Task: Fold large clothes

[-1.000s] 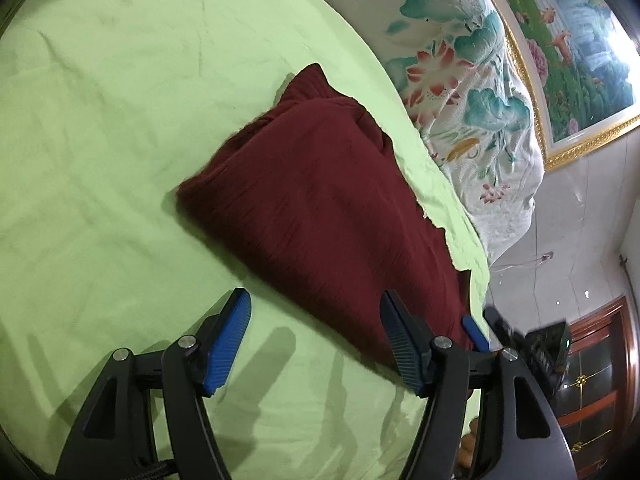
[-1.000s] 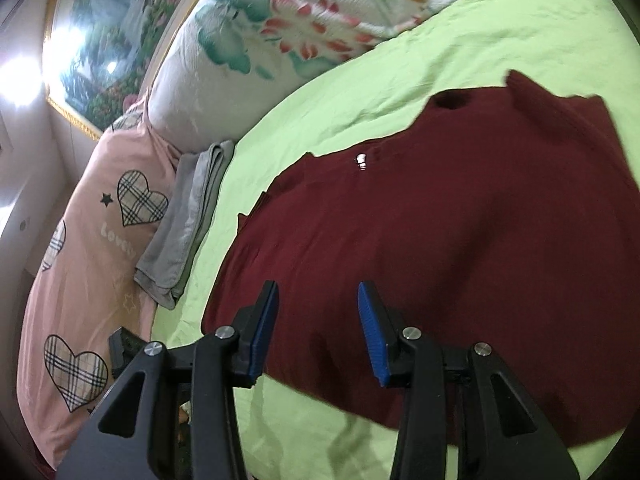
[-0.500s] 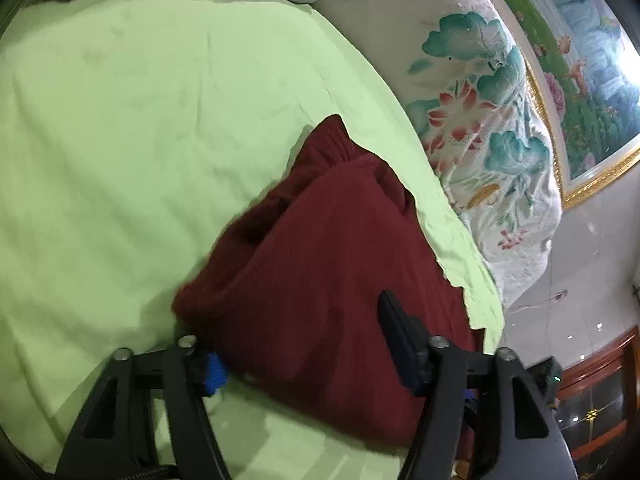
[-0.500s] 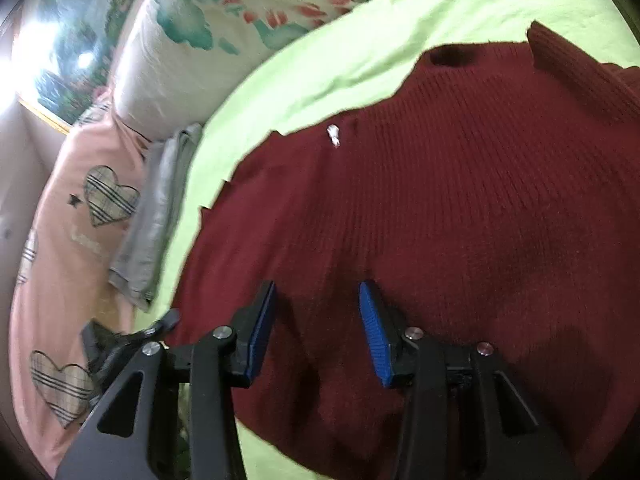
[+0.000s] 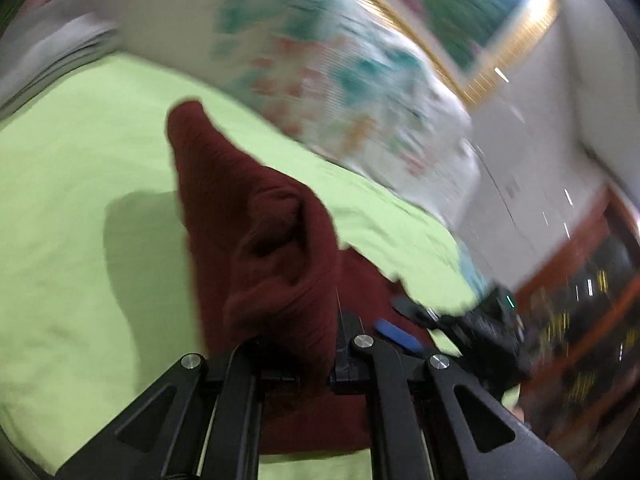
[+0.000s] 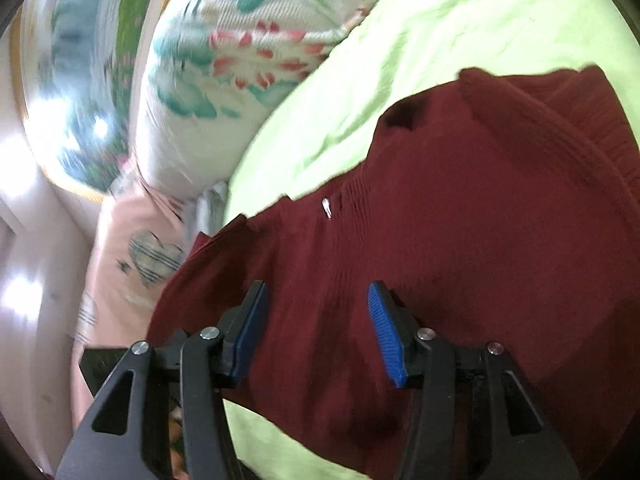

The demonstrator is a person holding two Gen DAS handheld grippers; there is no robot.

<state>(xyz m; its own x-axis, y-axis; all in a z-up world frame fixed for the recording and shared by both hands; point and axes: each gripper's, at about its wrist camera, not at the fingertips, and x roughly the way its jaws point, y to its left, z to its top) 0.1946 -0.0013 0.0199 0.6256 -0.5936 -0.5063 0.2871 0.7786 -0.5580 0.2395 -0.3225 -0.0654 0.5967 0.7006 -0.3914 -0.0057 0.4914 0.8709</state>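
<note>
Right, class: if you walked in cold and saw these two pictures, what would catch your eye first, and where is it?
First, the dark red sweater spread over the lime-green bedsheet, filling the middle of the right wrist view. In the left wrist view, the left gripper is shut on a bunched fold of it, lifted off the sheet. The right gripper hangs open just above the knit, and a floral pillow lies at the bed's head.
</note>
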